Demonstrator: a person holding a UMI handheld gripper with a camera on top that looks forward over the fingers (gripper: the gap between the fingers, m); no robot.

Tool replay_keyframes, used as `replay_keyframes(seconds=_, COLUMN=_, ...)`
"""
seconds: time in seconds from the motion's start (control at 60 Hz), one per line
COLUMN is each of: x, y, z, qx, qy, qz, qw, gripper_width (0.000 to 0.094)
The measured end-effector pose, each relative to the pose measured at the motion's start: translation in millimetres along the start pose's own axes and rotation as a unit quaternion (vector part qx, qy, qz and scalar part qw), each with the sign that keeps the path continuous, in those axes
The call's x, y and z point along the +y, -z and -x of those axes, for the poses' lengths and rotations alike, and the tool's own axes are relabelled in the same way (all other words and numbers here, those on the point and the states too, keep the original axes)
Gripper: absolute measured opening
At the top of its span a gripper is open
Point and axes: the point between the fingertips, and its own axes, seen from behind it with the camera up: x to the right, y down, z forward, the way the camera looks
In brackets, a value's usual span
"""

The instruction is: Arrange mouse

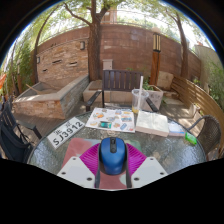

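Nearest, the gripper (pixel 111 168) is closing on the blue computer mouse (pixel 111 153): both fingers, with their magenta pads (pixel 90 158), are pressing against its flanks, so the mouse is being clamped between them, its nose pointing forward along the fingers. It is sitting low over the near edge of the round glass table (pixel 52 152); whether it is resting on the glass or being carried just above it is not clear from this angle.

As a judgement, the main risk is a slip. The mouse shell is smooth and rounded, and a grip taken low on curved sides may be letting it squirt forward or twist when it is lowered onto the glass. Releasing too high could make it skid on the slick top.

Further in, a white licence plate (pixel 67 132) is lying towards the left edge of the table, and an open picture book (pixel 111 120) with white papers (pixel 152 123) beside it is occupying the middle. A tall clear cup (pixel 138 99) is standing towards the far edge. Beyond the table, a brick wall (pixel 120 45) is closing off the patio.
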Motion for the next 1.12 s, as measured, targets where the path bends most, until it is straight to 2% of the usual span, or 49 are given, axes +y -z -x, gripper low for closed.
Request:
replay_keyframes(seconds=0.067, x=24, y=-16, z=2, qx=0.001, qy=0.006, qz=0.026, qw=1.0, gripper_width=0.0365)
replay_keyframes(seconds=0.083, x=46, y=-22, z=13, qx=0.001, qy=0.007, qz=0.031, qw=0.999, gripper_width=0.0384)
replay_keyframes(seconds=0.183, x=65, y=-29, z=20, qx=-0.005, qy=0.01, qz=0.053, qw=0.999, gripper_width=0.0501)
replay_keyframes(seconds=0.25, x=59, y=-20, z=15, qx=0.007, qy=0.017, qz=0.053, qw=0.998, gripper_width=0.0642)
replay_keyframes(seconds=0.317, x=50, y=1, z=15, qx=0.009, qy=0.028, qz=0.047, qw=0.998, gripper_width=0.0862)
replay_keyframes(seconds=0.517, x=-1, y=104, z=24, qx=0.025, qy=0.026, qz=0.023, qw=0.999, gripper_width=0.0848)
replay_keyframes(seconds=0.733, x=-16, y=203, z=43, qx=0.043, qy=0.015, qz=0.02, qw=0.999, gripper_width=0.0849)
replay_keyframes(seconds=0.9, x=-13, y=244, z=53, qx=0.053, qy=0.018, qz=0.017, qw=0.998, gripper_width=0.0845)
replay_keyframes(seconds=1.117, x=-3, y=264, z=51, qx=0.058, qy=0.019, qz=0.022, qw=0.998, gripper_width=0.085)
